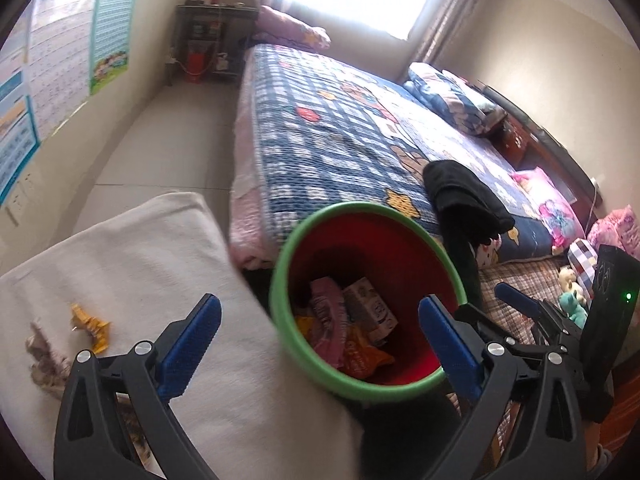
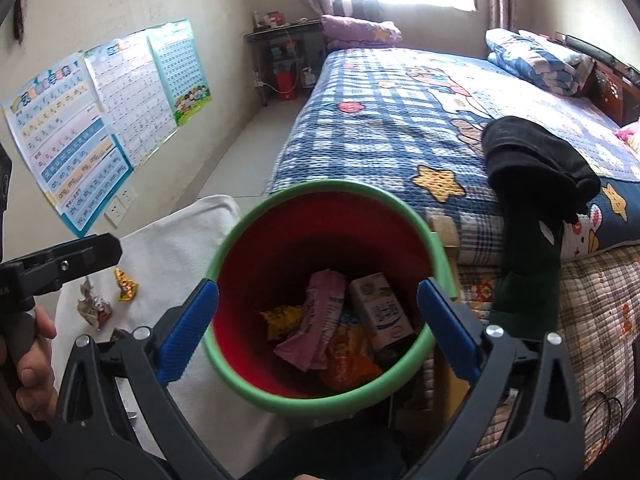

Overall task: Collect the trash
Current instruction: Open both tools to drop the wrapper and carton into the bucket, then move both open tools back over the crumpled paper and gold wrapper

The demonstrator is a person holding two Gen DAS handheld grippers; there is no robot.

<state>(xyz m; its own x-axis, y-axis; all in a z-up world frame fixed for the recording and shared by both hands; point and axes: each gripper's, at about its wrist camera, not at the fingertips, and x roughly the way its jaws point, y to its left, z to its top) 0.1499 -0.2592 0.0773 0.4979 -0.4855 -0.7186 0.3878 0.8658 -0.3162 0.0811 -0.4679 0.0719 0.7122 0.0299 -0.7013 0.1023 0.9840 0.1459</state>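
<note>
Trash is waiting in two places: a pink wrapper (image 2: 316, 320), a small carton (image 2: 380, 312) and orange packets are already lying in the red bin (image 2: 400, 196) with the green rim, and a yellow wrapper (image 1: 91, 326) and a crumpled wrapper (image 1: 44, 364) are sitting on the white-covered desk (image 1: 160, 240), left of the bin. The bin is standing between desk and bed (image 2: 400, 120).

The right tongs (image 2: 318, 328) are hanging spread wide over the bin's mouth, gripping nothing. The left tongs (image 1: 320, 340) are spread too, empty, straddling the desk edge and the bin rim.

By my reckoning the pickup of the desk scraps is the step in hand. Doing it well means swinging the left tongs over to the yellow wrapper, coming down with one finger either side, and closing gently so the light foil is not skidding across the cloth. The crumpled one looks springy; pinching through its middle seems safest.
</note>
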